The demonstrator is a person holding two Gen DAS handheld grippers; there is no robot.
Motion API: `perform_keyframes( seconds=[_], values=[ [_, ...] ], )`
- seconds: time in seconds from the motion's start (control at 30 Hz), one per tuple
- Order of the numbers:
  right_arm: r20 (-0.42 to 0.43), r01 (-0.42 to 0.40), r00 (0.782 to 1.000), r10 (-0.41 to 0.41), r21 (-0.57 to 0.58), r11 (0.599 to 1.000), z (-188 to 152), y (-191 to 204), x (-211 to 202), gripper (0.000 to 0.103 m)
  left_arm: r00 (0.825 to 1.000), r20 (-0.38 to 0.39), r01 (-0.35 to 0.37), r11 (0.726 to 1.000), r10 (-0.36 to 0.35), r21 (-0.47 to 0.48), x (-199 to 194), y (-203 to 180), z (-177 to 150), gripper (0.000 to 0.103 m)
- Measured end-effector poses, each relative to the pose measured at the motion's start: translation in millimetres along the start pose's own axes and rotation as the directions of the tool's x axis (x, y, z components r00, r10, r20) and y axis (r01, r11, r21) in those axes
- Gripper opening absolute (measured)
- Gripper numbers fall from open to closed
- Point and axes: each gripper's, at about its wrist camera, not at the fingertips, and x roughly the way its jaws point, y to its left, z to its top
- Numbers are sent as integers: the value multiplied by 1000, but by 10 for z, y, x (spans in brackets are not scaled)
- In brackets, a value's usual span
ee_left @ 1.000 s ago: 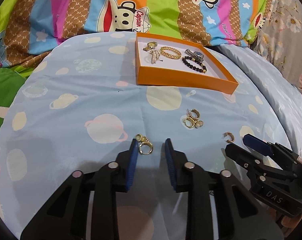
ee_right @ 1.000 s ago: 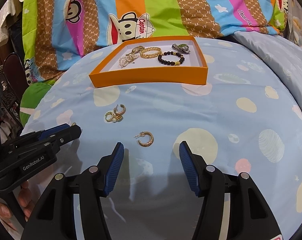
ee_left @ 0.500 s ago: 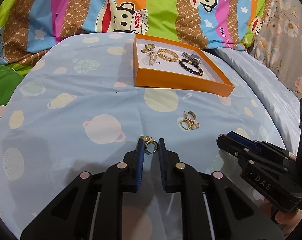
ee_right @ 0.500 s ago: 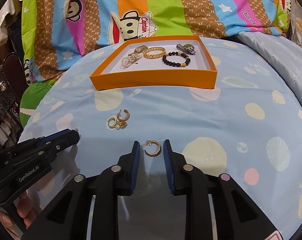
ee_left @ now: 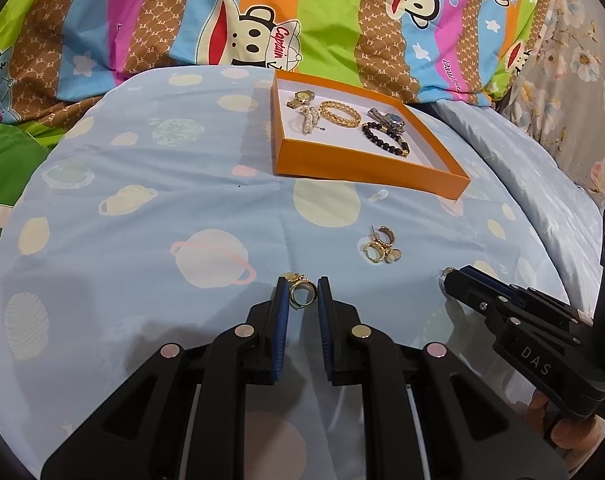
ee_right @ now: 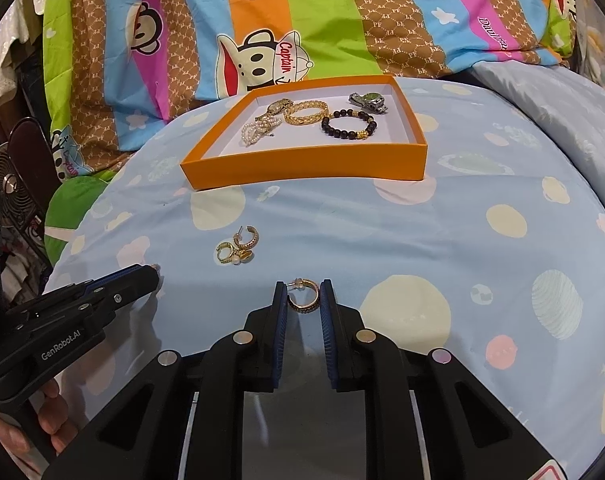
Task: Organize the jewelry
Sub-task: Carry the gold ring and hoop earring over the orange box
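On the blue planet-print sheet, my left gripper (ee_left: 303,281) is shut on a small gold earring (ee_left: 302,296), its blue pads against both sides. My right gripper (ee_right: 302,283) is closing its jaws on a gold hoop earring (ee_right: 302,307), and the pads touch the hoop's two sides. A loose cluster of gold earrings (ee_left: 382,246) (ee_right: 236,248) lies on the sheet between the grippers and the orange box (ee_left: 366,168) (ee_right: 302,166). The box holds a gold watch, a pearl piece, a gold chain bracelet, a dark bead bracelet and a silver watch.
A striped cartoon-monkey quilt (ee_left: 262,20) rises behind the box. A green cushion (ee_right: 74,208) and a small fan (ee_right: 6,176) sit off the bed's left edge. A floral cloth (ee_left: 582,60) is at the far right. A hand (ee_right: 46,420) holds the left gripper's handle.
Both grippers' jaws narrowed, the right from wide apart down around the hoop earring, the left onto the small gold earring. The jewelry on the sheet and in the box stayed put.
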Motion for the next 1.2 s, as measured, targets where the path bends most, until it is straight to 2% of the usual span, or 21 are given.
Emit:
perform_keyframes(
  seconds=[0.23,0.43,0.5,0.67,0.83,1.0,1.2],
  values=[
    [55,-4,998,4,2,1000,175,-51,-178,16,1000,15,17,1000,-17,-4,-71,-11,91,14],
    [117,9,993,-10,7,1000,603,-193,-231,16,996,83,40,999,-42,22,-167,-86,506,12],
    [128,7,992,-9,10,1000,746,-226,-191,16,993,104,55,998,-58,31,-152,-129,686,12],
    [121,-6,993,3,30,1000,1096,-314,62,16,988,147,32,997,-43,75,31,-267,1075,12],
    [90,3,996,-6,33,999,1253,-357,380,16,991,132,24,996,-34,81,378,-319,1327,8],
    [68,6,998,-8,32,999,1249,-391,557,16,994,104,26,998,-33,64,545,-259,1380,8],
    [76,-1,997,-1,31,1000,1189,-410,516,16,989,132,56,997,-63,60,240,-146,1153,8]
  ],
)
